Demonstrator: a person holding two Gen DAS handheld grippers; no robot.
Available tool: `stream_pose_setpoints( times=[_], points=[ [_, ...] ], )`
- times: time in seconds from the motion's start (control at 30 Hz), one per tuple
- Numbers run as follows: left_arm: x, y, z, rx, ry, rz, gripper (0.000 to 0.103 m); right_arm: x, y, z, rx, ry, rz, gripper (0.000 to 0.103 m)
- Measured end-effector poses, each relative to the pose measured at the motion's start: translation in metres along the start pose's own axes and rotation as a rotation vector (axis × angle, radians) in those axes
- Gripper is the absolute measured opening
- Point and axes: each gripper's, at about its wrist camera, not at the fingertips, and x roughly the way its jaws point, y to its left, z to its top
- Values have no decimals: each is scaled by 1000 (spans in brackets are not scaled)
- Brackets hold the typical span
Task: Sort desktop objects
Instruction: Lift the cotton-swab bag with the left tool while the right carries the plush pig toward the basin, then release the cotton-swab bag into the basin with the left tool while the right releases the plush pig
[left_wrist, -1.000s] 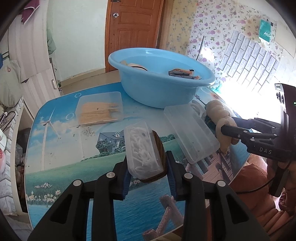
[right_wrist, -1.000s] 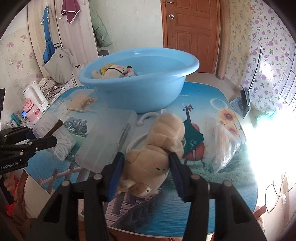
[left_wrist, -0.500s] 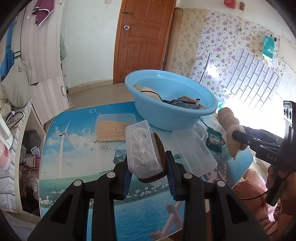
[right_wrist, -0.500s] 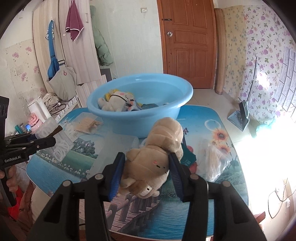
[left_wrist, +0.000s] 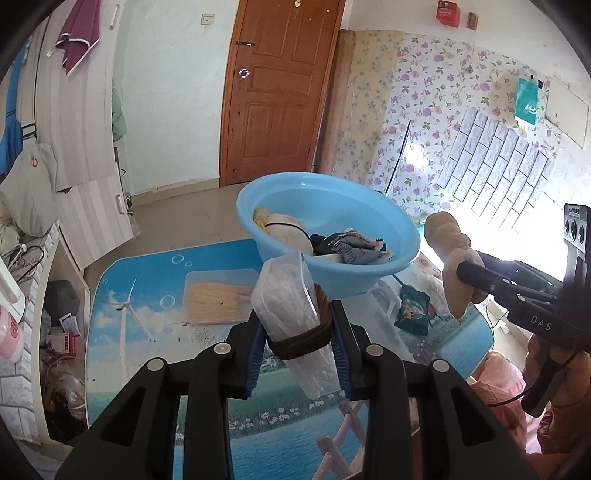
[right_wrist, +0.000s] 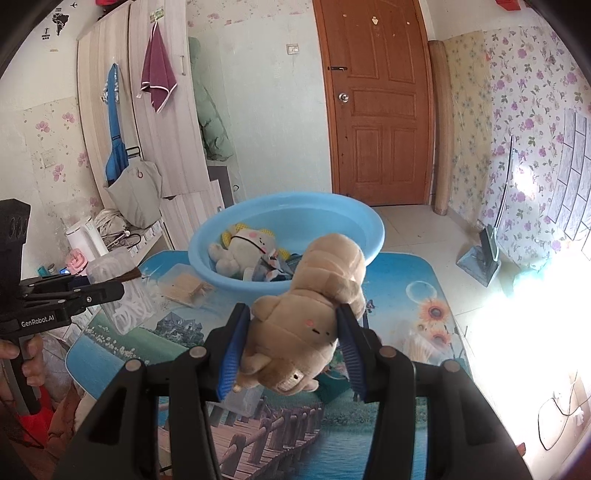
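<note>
Beyond blue basin, white plush face

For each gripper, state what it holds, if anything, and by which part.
Left gripper: clear plastic box with a brown woven piece, clamped across its lower middle. Right gripper: tan plush toy, clamped across its head.

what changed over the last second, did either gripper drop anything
No drops. Both grippers rose off the table, carrying their loads up: the left gripper keeps the clear box of white bits with a brown woven piece, the right gripper the tan plush toy. The blue basin and toothpick box stayed put.
</note>
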Motion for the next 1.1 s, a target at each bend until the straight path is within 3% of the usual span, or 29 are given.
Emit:
stream_pose_setpoints(
  times=[0.43,0.77,1.1],
  points=[
    [10,-15,25,36,-20,-34,31,17,-2,19,-1,-24,49,47],
    [1,-19,54,49,-92,-35,31,25,-2,24,-4,-18,52,47],
    [45,-37,92,95,-91,-65,31,47,-2,32,-2,-10,63,47]
  ],
)
